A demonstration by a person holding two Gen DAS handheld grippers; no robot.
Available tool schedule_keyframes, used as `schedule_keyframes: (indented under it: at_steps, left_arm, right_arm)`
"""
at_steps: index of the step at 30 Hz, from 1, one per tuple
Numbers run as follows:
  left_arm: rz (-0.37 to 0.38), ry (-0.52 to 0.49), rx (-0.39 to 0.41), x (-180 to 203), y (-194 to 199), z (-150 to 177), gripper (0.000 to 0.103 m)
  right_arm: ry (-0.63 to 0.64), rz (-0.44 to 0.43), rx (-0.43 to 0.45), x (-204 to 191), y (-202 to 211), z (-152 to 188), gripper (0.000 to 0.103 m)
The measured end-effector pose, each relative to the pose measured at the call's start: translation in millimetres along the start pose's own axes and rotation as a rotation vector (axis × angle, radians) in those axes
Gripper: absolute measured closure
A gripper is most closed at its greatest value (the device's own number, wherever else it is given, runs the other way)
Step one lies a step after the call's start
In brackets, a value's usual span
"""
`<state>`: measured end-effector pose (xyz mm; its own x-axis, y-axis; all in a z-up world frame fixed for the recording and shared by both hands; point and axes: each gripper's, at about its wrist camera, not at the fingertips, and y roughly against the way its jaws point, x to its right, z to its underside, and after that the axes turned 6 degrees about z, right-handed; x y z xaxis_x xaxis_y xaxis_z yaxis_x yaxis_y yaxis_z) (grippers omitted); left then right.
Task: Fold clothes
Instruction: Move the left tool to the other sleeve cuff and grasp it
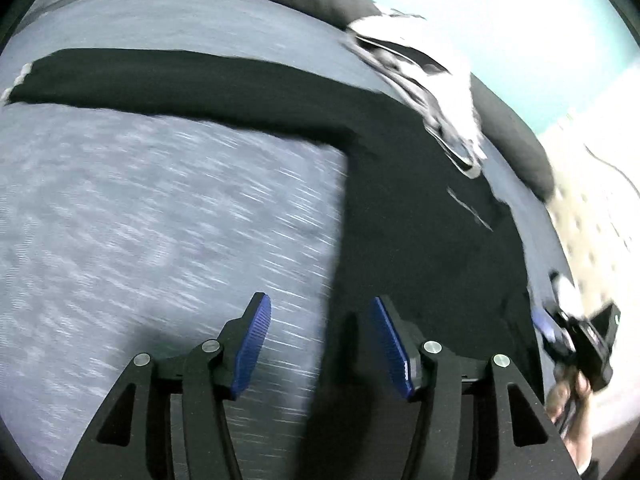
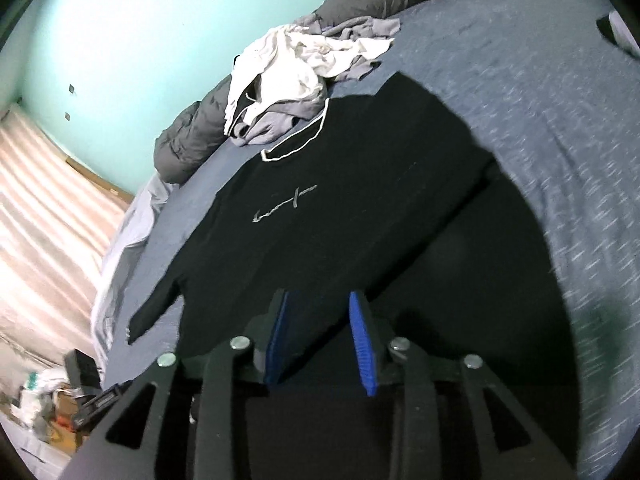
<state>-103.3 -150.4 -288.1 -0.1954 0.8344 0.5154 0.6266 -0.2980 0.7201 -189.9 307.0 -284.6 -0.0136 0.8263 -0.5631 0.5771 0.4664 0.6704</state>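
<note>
A: Which step is judged to be in hand?

B: The spreading of the black long-sleeved top [image 2: 320, 200] on the blue-grey bedspread [image 2: 560, 140] appears finished, and the folding proper seems not yet begun. The top is laid flat, front up, across the middle of the right wrist view; in the left wrist view one sleeve [image 1: 160, 76] is stretched straight toward the upper left.

A: How are the grippers found?

B: The left gripper [image 1: 320, 340] is released, nothing between its blue pads, which are held above the top's side edge. The right gripper [image 2: 320, 340] is also parted, with no cloth seen pinched, over the lower part of the garment.

A: What is called for next?

B: Probably a sleeve or side edge must be pinched and carried over the body.

A: And the garment's look?

B: White piping at the collar [image 2: 296, 148], a small pale chest mark [image 2: 286, 204]. A heap of unfolded clothes [image 2: 300, 76] is left just above the collar.
</note>
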Motion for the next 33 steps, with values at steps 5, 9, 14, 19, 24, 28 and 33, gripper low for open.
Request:
schedule_keyframes:
  at_steps: [5,9,14,19,24,28,33]
  left_arm:
    - [-0.056,0.1,0.034,-38,20,-31,0.037]
    - [-0.121,0.16,0.077,-74,40,-61,0.036]
    - [-0.145,0.299,0.143,-129,55,-95,0.036]
    - [-0.2,0.367,0.201,-170,67,-122,0.036]
    - [-0.253,0.404,0.211,-200,67,-137,0.036]
    - [-0.266,0.409,0.212,-217,63,-145,0.035]
    - [-0.249,0.394,0.238,-227,55,-155,0.035]
  right_arm:
    - [-0.026,-0.004,0.005,2,2,-1,0.042]
    - [-0.035,0.014,0.008,6,3,-2,0.04]
    - [-0.075,-0.01,0.03,12,8,-5,0.04]
    - [-0.067,-0.018,0.023,9,4,-6,0.04]
    - [-0.054,0.015,0.013,8,-1,-7,0.026]
    - [-0.059,0.028,0.009,10,-3,-8,0.025]
    - [-0.03,0.054,0.013,6,-2,-7,0.025]
